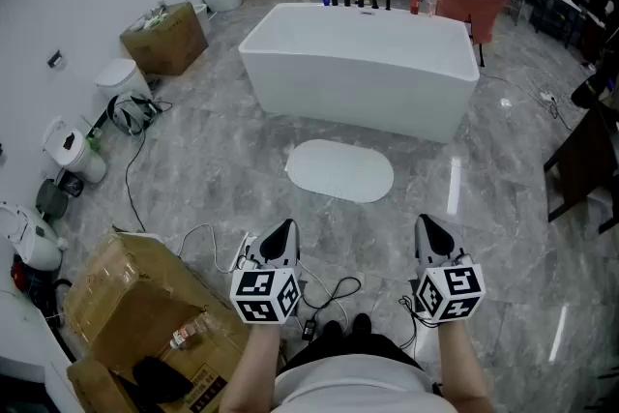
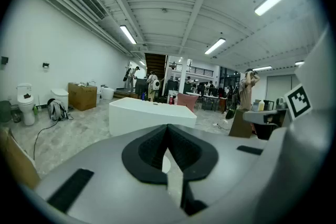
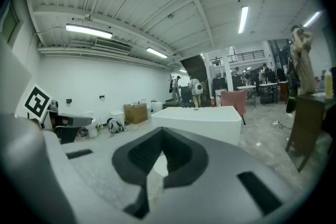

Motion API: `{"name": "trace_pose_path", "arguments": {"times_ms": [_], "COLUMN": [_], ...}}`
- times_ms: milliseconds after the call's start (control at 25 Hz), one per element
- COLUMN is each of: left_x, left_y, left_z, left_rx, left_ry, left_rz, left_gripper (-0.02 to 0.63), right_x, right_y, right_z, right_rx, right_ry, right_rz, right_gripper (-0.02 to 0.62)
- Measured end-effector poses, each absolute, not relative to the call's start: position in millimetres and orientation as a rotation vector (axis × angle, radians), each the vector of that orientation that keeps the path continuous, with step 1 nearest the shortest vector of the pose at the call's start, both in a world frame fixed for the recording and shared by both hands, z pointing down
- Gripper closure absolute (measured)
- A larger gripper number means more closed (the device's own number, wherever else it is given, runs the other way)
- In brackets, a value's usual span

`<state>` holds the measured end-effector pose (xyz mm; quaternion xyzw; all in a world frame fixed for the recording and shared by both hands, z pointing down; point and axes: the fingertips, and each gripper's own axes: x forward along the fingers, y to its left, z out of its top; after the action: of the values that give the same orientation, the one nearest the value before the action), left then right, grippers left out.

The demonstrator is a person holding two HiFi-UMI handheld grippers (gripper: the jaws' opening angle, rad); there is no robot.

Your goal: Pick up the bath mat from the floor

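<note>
The mat (image 1: 340,170) lies flat on the floor (image 1: 193,179)
We hold left tool (image 1: 286,227) and right tool (image 1: 425,223) clenched, empty, short of it.

Glossy veined stone floor (image 1: 193,164); smooth white bathtub (image 1: 360,63); matt bath mat (image 1: 339,170); cardboard box (image 1: 145,305).

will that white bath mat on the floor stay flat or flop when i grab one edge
Probably floppy: the bath mat lies thin and flat on the floor, so a lifted edge would likely sag and trail. It looks light for its spread. The floor is glossy, so nudging the rim may just slide it.
</note>
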<state>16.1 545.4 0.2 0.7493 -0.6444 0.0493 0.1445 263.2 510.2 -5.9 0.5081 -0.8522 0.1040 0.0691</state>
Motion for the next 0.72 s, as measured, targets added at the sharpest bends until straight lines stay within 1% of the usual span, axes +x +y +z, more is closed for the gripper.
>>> {"name": "trace_pose_path", "arguments": {"times_ms": [320,600,720], "left_x": [31.6,32.3,32.1], "left_y": [541.2,532.8,531.4], "left_z": [-4.2,7.8,10.3], "left_rx": [2.160,2.108,2.088], "left_ry": [-1.875,-1.894,-1.909], "left_rz": [0.121,0.154,0.145], "left_gripper": [0.604,0.603,0.558], "right_x": [279.2,297.5,307.1], "right_y": [503.3,488.2,482.8], "right_z": [-5.5,3.2,8.8], "right_rx": [1.538,1.600,1.620], "right_ry": [-2.588,-2.544,-2.514], "right_rz": [0.346,0.375,0.389], "right_gripper": [0.595,0.594,0.587]}}
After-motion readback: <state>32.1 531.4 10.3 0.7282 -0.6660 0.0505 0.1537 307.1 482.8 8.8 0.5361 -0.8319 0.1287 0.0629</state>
